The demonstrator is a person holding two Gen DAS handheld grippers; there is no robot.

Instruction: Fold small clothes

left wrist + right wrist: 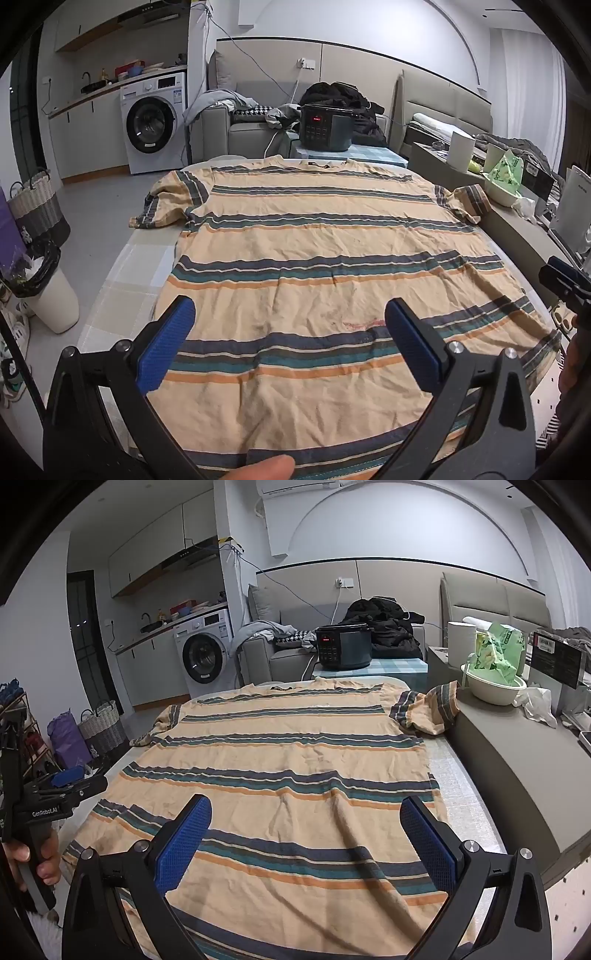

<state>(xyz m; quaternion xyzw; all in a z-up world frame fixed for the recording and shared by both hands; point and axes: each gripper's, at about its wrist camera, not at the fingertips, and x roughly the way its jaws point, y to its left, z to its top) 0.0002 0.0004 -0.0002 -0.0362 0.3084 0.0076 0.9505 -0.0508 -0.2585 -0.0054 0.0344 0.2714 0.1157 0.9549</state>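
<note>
Fingers (173, 343) of both grippers wide above the flat striped t-shirt (325, 266) (white bowl (493, 688) fully visible from right wrist only).

Dim, even indoor light—soft shadows (heavy fisheye bending, dark corners)—sharp focus.

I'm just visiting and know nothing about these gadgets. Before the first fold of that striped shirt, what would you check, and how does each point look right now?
1. Peach T-shirt with dark and teal stripes lies spread flat: ok, though wrinkled.
2. Left gripper open, holding nothing: ok.
3. Right gripper open, holding nothing: ok.
4. Both sleeves lie flat on the table: not ok. The left sleeve hangs over the edge, and the right sleeve is bunched against the grey side counter.
5. Near hem within easy grasp: cannot tell, the grippers hide it.
6. White bowl with the green bag stands clear of the shirt: ok, but close to the right sleeve.
</note>
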